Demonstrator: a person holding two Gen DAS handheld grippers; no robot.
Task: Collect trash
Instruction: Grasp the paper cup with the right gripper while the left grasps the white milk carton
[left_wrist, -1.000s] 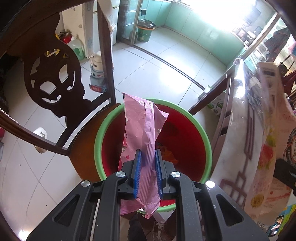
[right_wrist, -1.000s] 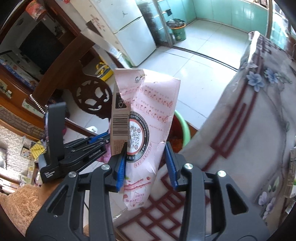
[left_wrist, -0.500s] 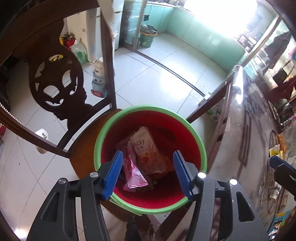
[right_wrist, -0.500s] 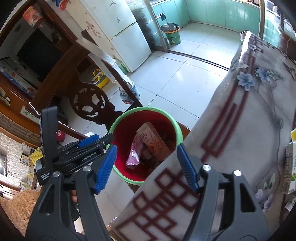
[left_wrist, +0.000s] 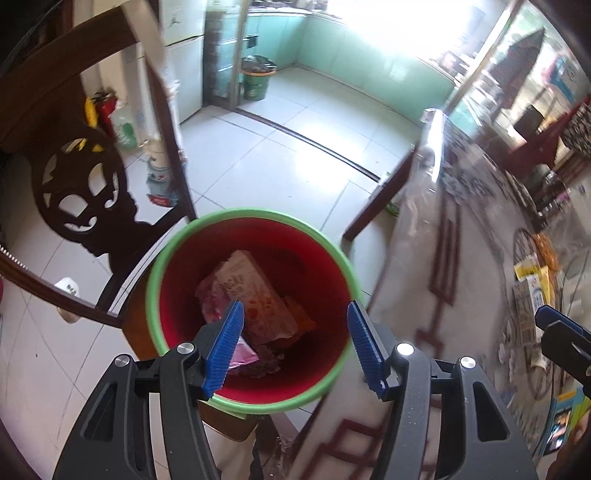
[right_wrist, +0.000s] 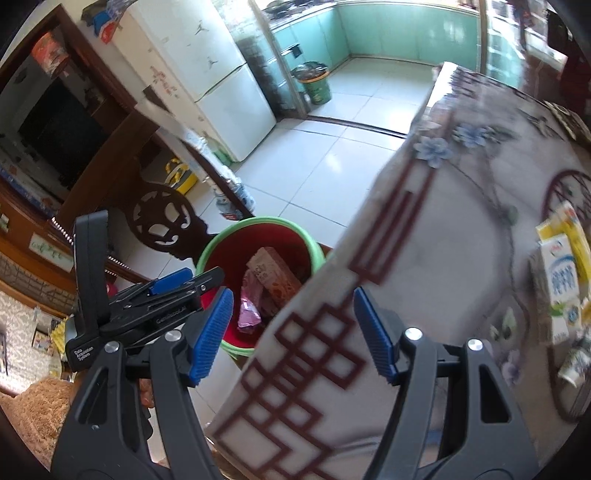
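A red bin with a green rim (left_wrist: 251, 214) stands on a wooden chair seat. Inside lie a beige snack box (left_wrist: 255, 291) and pink wrappers (left_wrist: 212, 302). My left gripper (left_wrist: 295, 306) hangs open above the bin's near side, with nothing between its blue pads. My right gripper (right_wrist: 292, 295) is open and empty above the tablecloth's edge, just right of the bin (right_wrist: 221, 240). The left gripper (right_wrist: 195, 280) shows at its lower left. On the table lie a milk carton (right_wrist: 561, 280), a yellow packet (right_wrist: 569, 229) and a paper cup (right_wrist: 576, 363).
A carved dark chair back (left_wrist: 74, 192) rises left of the bin. The table with its floral, red-lined cloth (right_wrist: 443, 240) fills the right side. Tiled floor stretches behind, with a white fridge (right_wrist: 221, 92) and a green bucket (right_wrist: 314, 85) at the far wall.
Both grippers opened and let go of their pink wrappers, which now lie in the bin. Both hands have since drifted right, toward the table.
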